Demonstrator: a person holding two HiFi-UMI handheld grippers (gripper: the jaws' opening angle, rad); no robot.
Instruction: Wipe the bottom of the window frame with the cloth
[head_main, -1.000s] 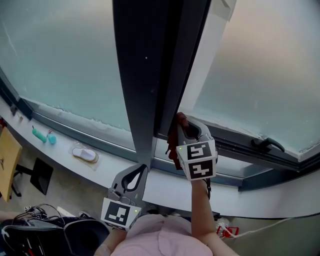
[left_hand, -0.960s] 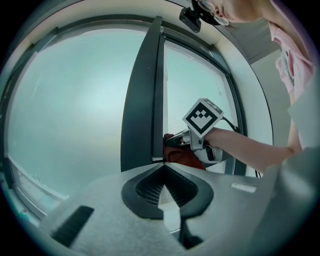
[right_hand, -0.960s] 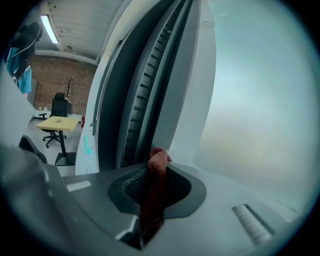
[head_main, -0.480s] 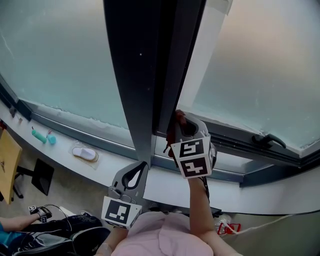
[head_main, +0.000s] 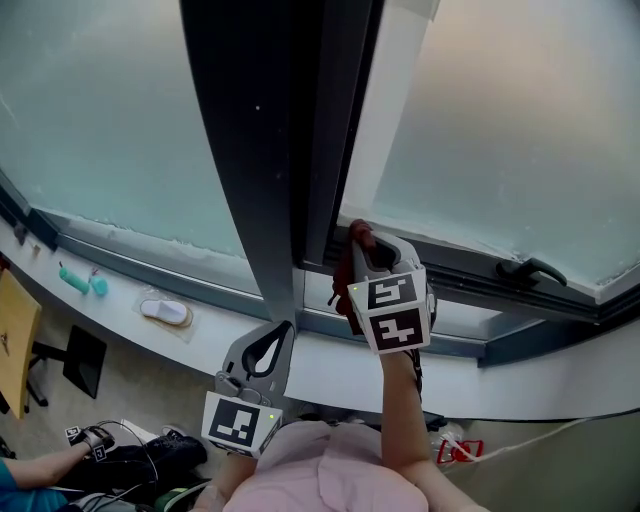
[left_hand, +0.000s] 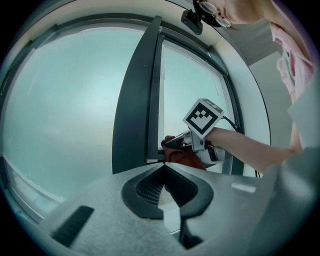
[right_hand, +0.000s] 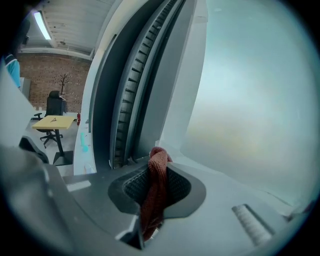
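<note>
Right gripper (head_main: 361, 238) barely shifted, jaws clamping cloth (head_main: 345, 274) beside dark mullion (head_main: 250, 150), left gripper (head_main: 288, 329) closed

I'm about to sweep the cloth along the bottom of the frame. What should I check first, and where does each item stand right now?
1. Grip: ok. The right gripper is shut on the cloth, whose tip pokes out ahead of the jaws.
2. Start position: ok. The cloth sits at the corner of the bottom frame, beside the dark mullion.
3. Contact with the bottom frame: cannot tell. No view shows clearly whether they touch.
4. Other tool clear: ok. The left gripper is shut and empty, held lower and apart from the bottom frame.
5. Path rightward: cannot tell. The window handle projects further along that way.
</note>
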